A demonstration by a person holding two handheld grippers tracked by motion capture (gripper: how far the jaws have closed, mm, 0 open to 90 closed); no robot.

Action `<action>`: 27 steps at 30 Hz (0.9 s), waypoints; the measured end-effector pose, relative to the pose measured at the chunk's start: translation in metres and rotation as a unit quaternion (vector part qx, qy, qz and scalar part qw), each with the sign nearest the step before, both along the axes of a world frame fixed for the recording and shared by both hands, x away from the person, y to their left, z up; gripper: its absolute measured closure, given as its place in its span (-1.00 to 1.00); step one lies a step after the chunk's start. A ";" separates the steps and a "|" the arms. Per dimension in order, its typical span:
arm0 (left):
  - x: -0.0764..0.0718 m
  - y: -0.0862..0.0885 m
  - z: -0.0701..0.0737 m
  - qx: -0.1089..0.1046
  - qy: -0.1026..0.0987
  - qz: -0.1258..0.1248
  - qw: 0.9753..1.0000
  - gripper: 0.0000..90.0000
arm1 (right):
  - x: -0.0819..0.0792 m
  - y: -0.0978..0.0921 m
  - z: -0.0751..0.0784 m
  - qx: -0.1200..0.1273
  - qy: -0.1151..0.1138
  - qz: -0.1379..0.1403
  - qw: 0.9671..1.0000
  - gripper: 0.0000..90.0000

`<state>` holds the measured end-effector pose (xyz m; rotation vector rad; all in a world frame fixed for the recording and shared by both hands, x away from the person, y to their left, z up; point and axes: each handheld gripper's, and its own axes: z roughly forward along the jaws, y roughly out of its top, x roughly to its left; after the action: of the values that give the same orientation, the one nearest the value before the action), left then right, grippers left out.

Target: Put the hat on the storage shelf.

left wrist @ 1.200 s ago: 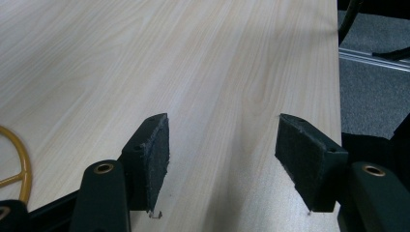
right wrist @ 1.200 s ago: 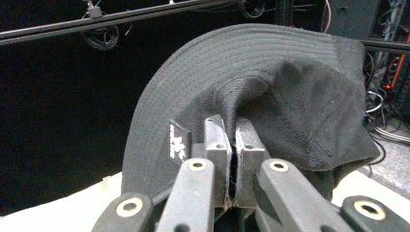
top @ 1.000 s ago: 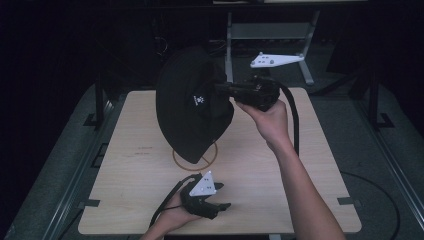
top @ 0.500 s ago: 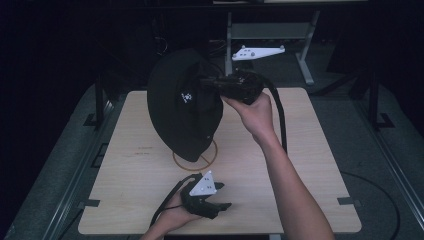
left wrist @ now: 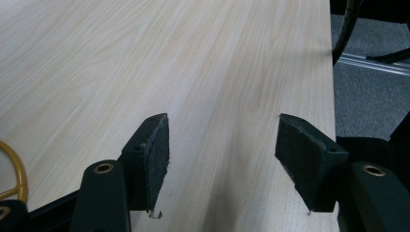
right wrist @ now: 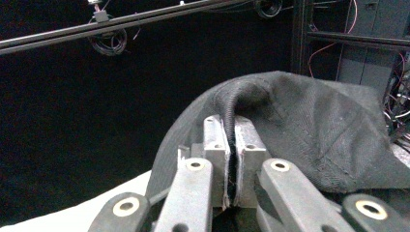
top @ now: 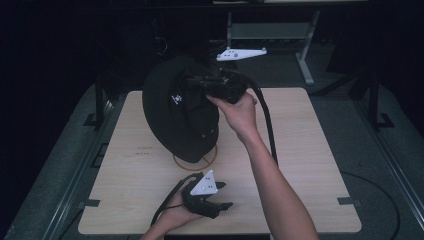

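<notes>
A black cloth hat (top: pixel 177 112) hangs in the air above the back left of the wooden table (top: pixel 310 150). My right gripper (top: pixel 196 82) is shut on its rim; in the right gripper view the two metal jaws (right wrist: pixel 231 145) pinch the folded rim of the hat (right wrist: pixel 314 130). Under the hat a yellow ring (top: pixel 210 159) lies on the table. My left gripper (top: pixel 226 205) rests near the front edge, and its pads (left wrist: pixel 154 154) stand wide apart over bare table (left wrist: pixel 145 58) with nothing between them. The yellow ring (left wrist: pixel 12 174) shows at that view's left edge.
A metal stand (top: pixel 305 50) rises behind the table in the dark. The right gripper's cable (top: pixel 267 125) trails down along the forearm. Dark rails (top: pixel 95 115) run along the table's left side, and grey floor (left wrist: pixel 367 96) lies past its right edge.
The right gripper has carried the hat to the left and a little farther back over the ring. The left gripper has stayed where it was.
</notes>
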<state>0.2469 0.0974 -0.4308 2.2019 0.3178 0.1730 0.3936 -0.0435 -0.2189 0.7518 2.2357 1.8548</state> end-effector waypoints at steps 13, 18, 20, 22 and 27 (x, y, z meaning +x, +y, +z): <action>0.000 -0.002 0.000 0.000 -0.003 -0.006 1.000 -0.20 | 0.006 0.020 -0.007 -0.006 0.006 0.009 1.000 0.90; -0.002 -0.003 -0.002 0.005 -0.001 -0.009 1.000 -0.20 | 0.008 0.027 -0.011 -0.015 0.007 0.011 1.000 0.88; -0.003 -0.004 -0.002 0.005 -0.002 -0.010 1.000 -0.20 | 0.010 0.032 -0.011 -0.009 0.006 0.012 1.000 0.86; -0.002 -0.004 -0.002 0.006 -0.003 -0.011 1.000 -0.20 | 0.011 0.035 -0.010 -0.012 0.004 0.010 1.000 0.88; -0.003 -0.002 -0.002 0.006 -0.002 -0.009 1.000 -0.20 | 0.015 0.046 -0.016 -0.033 0.009 0.010 0.999 0.89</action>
<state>0.2443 0.0950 -0.4327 2.2157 0.2942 0.1705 0.4086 0.0023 -0.2345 0.7410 2.3123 1.7808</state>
